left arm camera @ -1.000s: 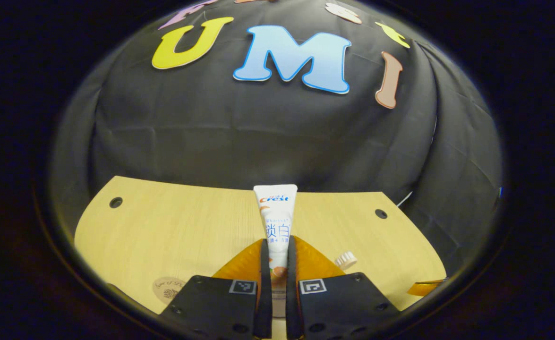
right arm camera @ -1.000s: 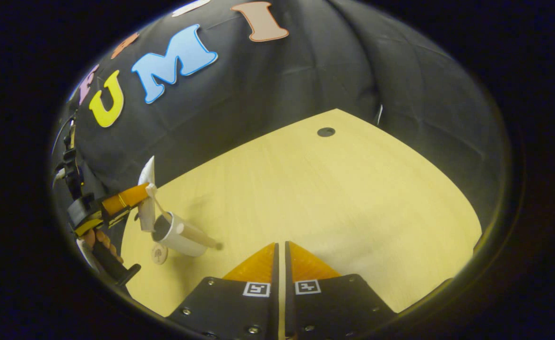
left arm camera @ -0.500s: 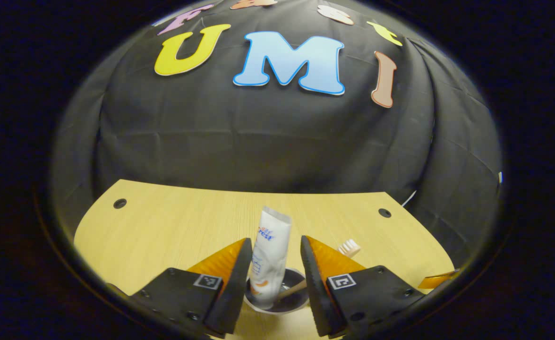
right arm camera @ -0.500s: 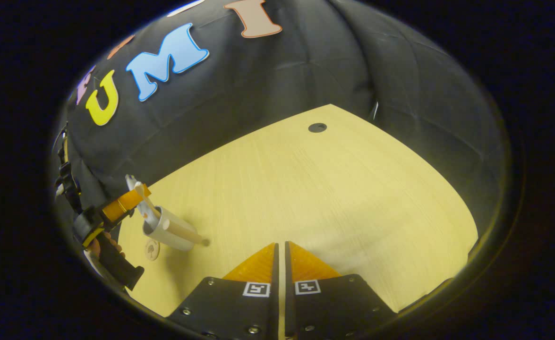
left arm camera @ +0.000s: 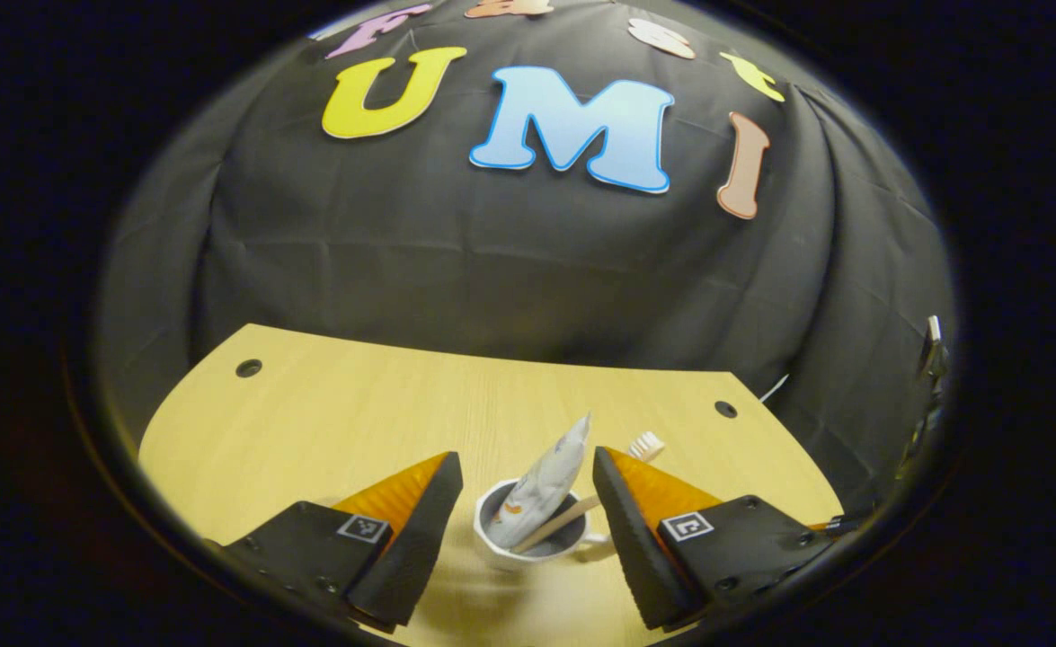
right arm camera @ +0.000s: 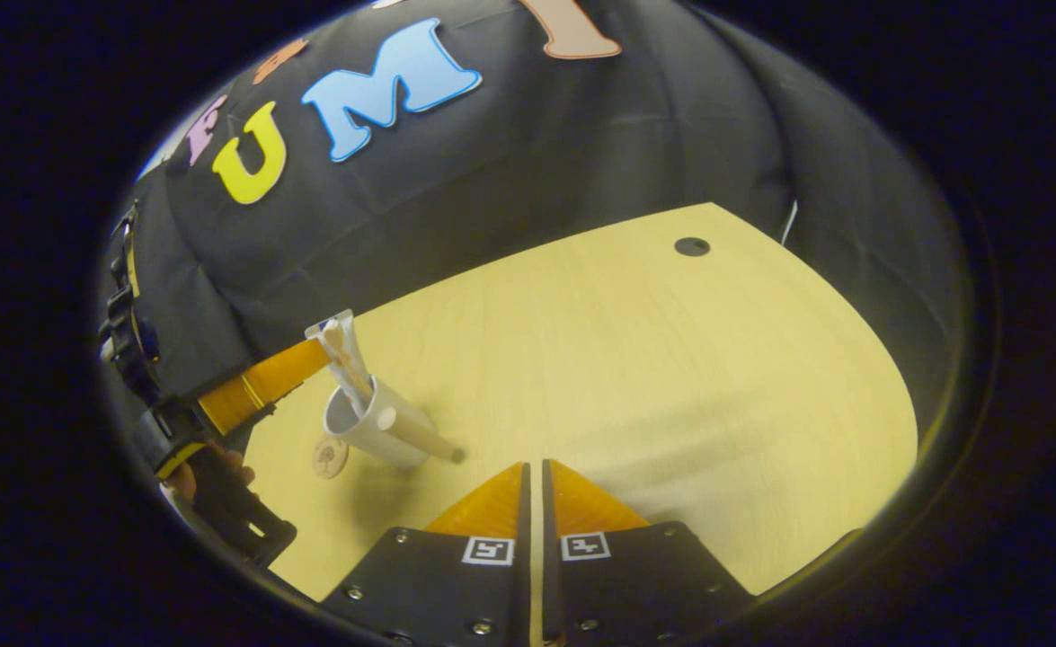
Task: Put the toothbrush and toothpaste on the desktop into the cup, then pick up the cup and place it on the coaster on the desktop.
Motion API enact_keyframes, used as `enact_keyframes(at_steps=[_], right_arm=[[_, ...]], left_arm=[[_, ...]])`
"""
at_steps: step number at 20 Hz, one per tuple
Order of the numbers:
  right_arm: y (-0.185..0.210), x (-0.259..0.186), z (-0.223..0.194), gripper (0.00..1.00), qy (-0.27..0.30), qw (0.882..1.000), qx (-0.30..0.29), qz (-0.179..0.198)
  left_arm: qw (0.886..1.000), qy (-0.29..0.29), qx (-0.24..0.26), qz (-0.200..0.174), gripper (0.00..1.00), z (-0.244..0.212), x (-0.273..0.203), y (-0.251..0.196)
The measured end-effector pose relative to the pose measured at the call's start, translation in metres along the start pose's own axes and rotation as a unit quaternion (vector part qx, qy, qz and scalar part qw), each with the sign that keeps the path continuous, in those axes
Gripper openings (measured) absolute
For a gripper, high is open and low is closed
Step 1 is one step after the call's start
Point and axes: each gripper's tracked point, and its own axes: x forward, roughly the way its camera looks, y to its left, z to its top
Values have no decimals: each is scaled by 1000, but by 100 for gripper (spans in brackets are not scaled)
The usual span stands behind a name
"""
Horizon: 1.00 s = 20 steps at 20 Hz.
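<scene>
Toothpaste and toothbrush are in the cup; the cup is not on the coaster yet.

The left gripper (left arm camera: 519,503) has its fingers wide open, one on each side of the white cup (left arm camera: 535,546), not touching it. The toothpaste tube (left arm camera: 550,481) leans inside the cup, and the toothbrush (left arm camera: 613,472) rests in it too, its bristles poking out past the rim. The putting-in step looks done. I think the next move is to grab the cup gently, lift it without tipping, and set it down on the coaster. The right gripper (right arm camera: 533,490) has its fingers closed on nothing and waits low over the wooden desktop (right arm camera: 671,377), well away from the cup. The right gripper view lets you see the small round coaster (right arm camera: 331,456) lying just beside the cup, and a hand (right arm camera: 199,476) holding the left gripper.
</scene>
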Motion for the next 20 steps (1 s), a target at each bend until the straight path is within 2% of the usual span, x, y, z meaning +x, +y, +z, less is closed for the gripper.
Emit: enact_keyframes(at_steps=[4, 8, 10, 12, 14, 15, 18, 20], right_arm=[[16, 13, 9, 4, 23, 998, -56, 29], [33, 23, 12, 8, 47, 989, -122, 61], [46, 31, 11, 8, 62, 982, -158, 81], [54, 38, 12, 18, 74, 972, -203, 93], [67, 43, 12, 15, 84, 957, -255, 110], [73, 44, 10, 22, 91, 948, -280, 120], [87, 54, 9, 30, 111, 927, -327, 147], [90, 62, 12, 51, 121, 916, -352, 150]], left_arm=[[1000, -2, -3, 22, 95, 2, -32, 20], [998, -2, -14, 57, 95, -4, -68, 47], [997, 2, -23, 68, 95, -12, -81, 57], [997, 6, -32, 76, 95, -19, -92, 63], [996, 9, -35, 85, 96, -27, -101, 67], [995, 11, -36, 89, 96, -31, -104, 68], [994, 19, -35, 103, 96, -45, -115, 74], [992, 25, -42, 113, 96, -55, -121, 79]])
